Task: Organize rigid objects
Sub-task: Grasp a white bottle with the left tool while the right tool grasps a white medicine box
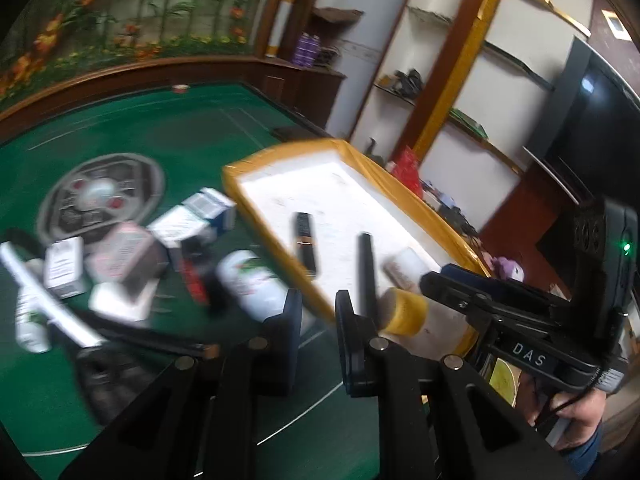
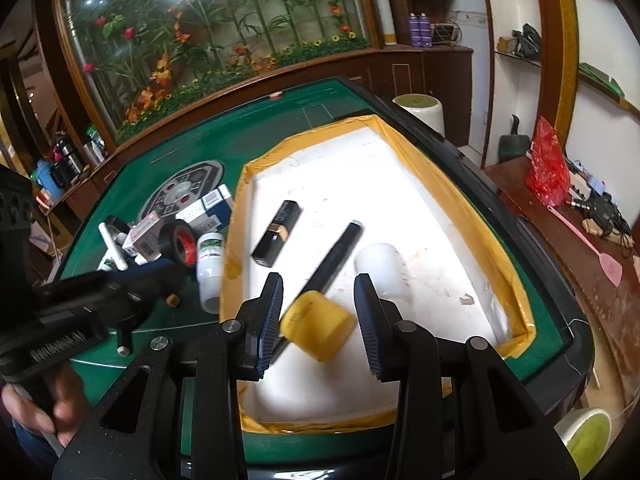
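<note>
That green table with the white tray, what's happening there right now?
A person with a gripper in each hand is sorting small items from a pile on the green table into a white tray. The tray already holds a black tube, a black pen, a white jar and a yellow jar. The right gripper hangs open over the yellow jar; the left gripper is shut and empty.

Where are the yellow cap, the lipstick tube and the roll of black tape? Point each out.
yellow cap (image 2: 318,330), right wrist view, on its curved side.
lipstick tube (image 2: 276,234), right wrist view, at its gold band.
roll of black tape (image 2: 170,240), right wrist view, on its black outer edge.
</note>
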### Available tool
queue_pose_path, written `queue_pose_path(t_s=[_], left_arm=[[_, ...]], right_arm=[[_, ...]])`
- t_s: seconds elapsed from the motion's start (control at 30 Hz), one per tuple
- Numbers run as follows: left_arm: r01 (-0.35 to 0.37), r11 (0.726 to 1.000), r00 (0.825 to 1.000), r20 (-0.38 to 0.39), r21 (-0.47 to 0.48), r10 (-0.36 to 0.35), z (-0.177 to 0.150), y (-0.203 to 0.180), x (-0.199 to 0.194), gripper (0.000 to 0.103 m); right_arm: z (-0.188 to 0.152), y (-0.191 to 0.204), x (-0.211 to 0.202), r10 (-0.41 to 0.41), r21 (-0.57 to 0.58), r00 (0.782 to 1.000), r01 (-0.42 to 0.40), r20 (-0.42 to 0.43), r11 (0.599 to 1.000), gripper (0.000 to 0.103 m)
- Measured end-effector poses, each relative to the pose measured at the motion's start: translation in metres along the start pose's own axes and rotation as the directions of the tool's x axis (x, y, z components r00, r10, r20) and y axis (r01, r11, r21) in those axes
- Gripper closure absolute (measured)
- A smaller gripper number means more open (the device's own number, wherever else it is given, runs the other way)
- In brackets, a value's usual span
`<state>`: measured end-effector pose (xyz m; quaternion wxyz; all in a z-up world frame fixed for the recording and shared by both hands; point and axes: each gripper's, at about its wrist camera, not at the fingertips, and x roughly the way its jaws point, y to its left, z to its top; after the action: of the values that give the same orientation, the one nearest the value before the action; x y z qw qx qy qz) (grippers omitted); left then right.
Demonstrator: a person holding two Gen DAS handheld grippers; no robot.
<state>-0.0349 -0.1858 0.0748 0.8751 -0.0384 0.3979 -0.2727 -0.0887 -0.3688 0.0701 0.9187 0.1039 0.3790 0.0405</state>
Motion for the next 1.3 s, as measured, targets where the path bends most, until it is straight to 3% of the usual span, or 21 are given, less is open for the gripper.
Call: queue_pose_path(t_s=[0.2, 0.37, 0.53, 0.6, 0.73, 0.93, 1.0, 1.07, 1.13, 1.23, 1.3], left_arm=[[-0.102, 0.991, 0.994, 0.036, -0.084, 0.105, -0.007, 0.059, -0.039, 0.086], [-0.234, 0.955, 0.970, 0.022, -0.179, 0.242, -0.018, 0.122, -0.059, 0.086], [-0.253, 0.922, 0.967, -0.065, -0.293, 0.245, -0.020, 0.176, -0.049, 0.086], [-0.260, 0.923, 0.966, -0.075, -0.283, 0.249, -0.017, 0.177, -0.041, 0.086], [-0.348, 0.905, 0.937, -0.107, -0.246, 0.331, -0.007, 0.181, -0.028, 0.083], [-0.332, 0.909, 0.942, -0.140, -0.254, 0.305, -0.001, 0.198, -0.014, 0.067], [-0.298, 0.913, 0.952, -0.155, -0.277, 0.263, -0.003, 0.207, -0.005, 0.065], [-0.304, 0.912, 0.951, -0.151, -0.276, 0.271, -0.005, 0.208, -0.003, 0.065], [-0.332, 0.909, 0.941, -0.148, -0.253, 0.303, -0.007, 0.206, -0.005, 0.066], [-0.328, 0.906, 0.944, -0.136, -0.268, 0.302, -0.011, 0.210, -0.012, 0.067], [-0.358, 0.895, 0.933, -0.133, -0.267, 0.334, -0.014, 0.213, -0.017, 0.067]], right_arm=[[-0.004, 0.020, -0.001, 0.032, -0.046, 0.999, -0.032, -0.003, 0.998, 0.067], [-0.008, 0.033, 0.002, 0.058, -0.082, 0.998, -0.059, -0.015, 0.995, 0.067], [-0.011, 0.038, 0.006, 0.072, -0.089, 0.997, -0.074, -0.024, 0.993, 0.067], [-0.011, 0.038, 0.007, 0.076, -0.091, 0.997, -0.078, -0.026, 0.993, 0.067], [-0.012, 0.038, 0.009, 0.083, -0.091, 0.996, -0.085, -0.031, 0.992, 0.067], [-0.008, 0.046, 0.008, 0.094, -0.108, 0.995, -0.097, -0.034, 0.989, 0.067], [-0.004, 0.053, 0.009, 0.137, -0.108, 0.990, -0.141, -0.039, 0.984, 0.067], [0.001, 0.063, 0.012, 0.176, -0.115, 0.983, -0.181, -0.052, 0.977, 0.066], [0.006, 0.078, 0.016, 0.216, -0.136, 0.975, -0.222, -0.057, 0.966, 0.059], [0.015, 0.106, 0.025, 0.285, -0.189, 0.957, -0.289, -0.046, 0.939, 0.042], [0.023, 0.131, 0.032, 0.308, -0.263, 0.951, -0.307, -0.039, 0.915, 0.040]])
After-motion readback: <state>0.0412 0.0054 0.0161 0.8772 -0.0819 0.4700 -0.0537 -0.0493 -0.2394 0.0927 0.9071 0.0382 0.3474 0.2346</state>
